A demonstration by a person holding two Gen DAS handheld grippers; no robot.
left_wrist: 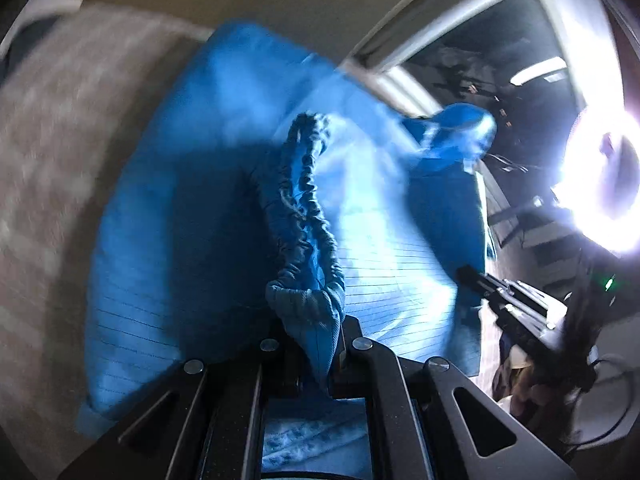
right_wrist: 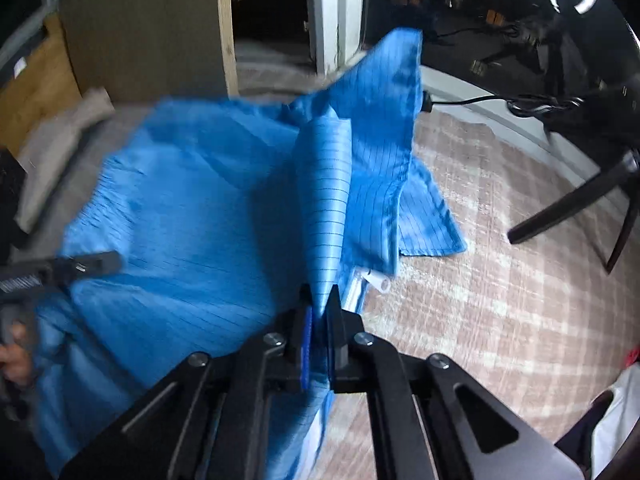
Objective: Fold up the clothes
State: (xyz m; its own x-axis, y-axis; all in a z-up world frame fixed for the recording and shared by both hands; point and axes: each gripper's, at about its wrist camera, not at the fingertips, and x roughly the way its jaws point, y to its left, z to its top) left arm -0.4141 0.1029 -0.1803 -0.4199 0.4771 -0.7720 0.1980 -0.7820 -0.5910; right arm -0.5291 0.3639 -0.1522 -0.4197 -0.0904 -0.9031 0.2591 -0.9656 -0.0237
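1. The left gripper (left_wrist: pixel 312 332) is clenched on the blue garment (left_wrist: pixel 224 184); a bunched, ribbed elastic edge (left_wrist: pixel 306 208) is pinched between its black fingers (left_wrist: pixel 362 350) and rises from them toward 12 o'clock.
2. The right gripper (right_wrist: pixel 320 312) is likewise clamped on the same blue garment (right_wrist: pixel 192 208), with a narrow striped fold (right_wrist: pixel 328 200) squeezed between its pads and running up toward 12 o'clock.
3. In the left wrist view the cloth spreads from the jaws toward 10 and 1 o'clock, its thin dark pinstripes clear near the bottom and blurred higher up.
4. In that same view the right gripper (left_wrist: pixel 472 276) shows at 4 o'clock, at the garment's far edge.
5. In the right wrist view the left gripper (right_wrist: pixel 100 262) enters at 9 o'clock, its tip against the cloth, with a hand (right_wrist: pixel 16 354) on its handle at 8 o'clock.
6. A white label (right_wrist: pixel 378 280) hangs from the garment just at 1 o'clock of the right jaws.
7. Beneath the garment lies a pale checked rug (right_wrist: pixel 500 300), filling 3 to 5 o'clock.
8. A dark chair leg (right_wrist: pixel 568 208) stands on the rug at 2 o'clock.
9. A glaring light (left_wrist: pixel 604 184) burns at 3 o'clock in the left wrist view.
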